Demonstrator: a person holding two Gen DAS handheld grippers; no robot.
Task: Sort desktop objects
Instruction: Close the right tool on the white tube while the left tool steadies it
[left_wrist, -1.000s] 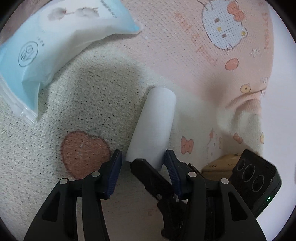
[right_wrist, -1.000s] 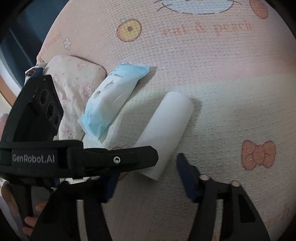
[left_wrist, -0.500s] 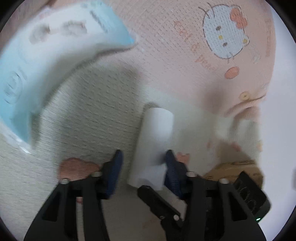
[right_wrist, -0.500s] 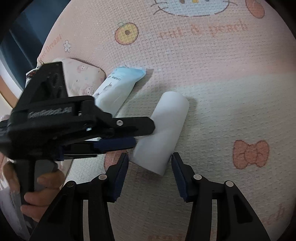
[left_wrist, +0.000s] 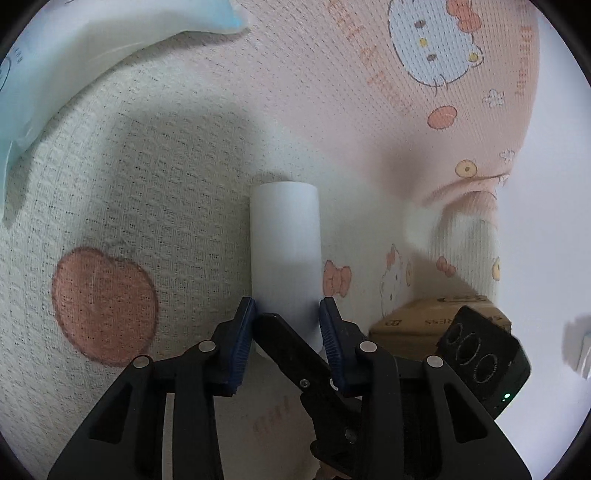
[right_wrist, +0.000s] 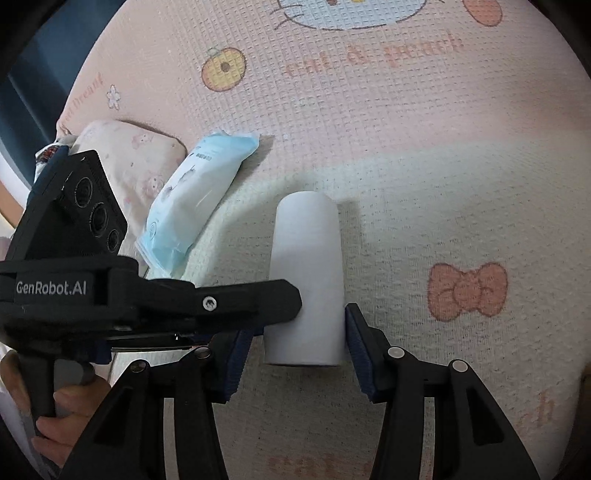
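A waffle-weave cartoon blanket (right_wrist: 424, 192) covers the surface. My left claw (left_wrist: 286, 332), jaws just closing, pinches the near end of the white roll (left_wrist: 284, 243); my right claw (right_wrist: 295, 339) straddles it, pads seemingly apart. It looks light and crushable, so I'd grip gently mid-body. Its long axis points straight ahead of both claws

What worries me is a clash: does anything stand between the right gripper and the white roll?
Yes. The left gripper reaches in from the left. One of its fingers lies across the roll's left side, just above the right gripper's left jaw. Its jaws have just been closing on the roll. The other side looks clear.
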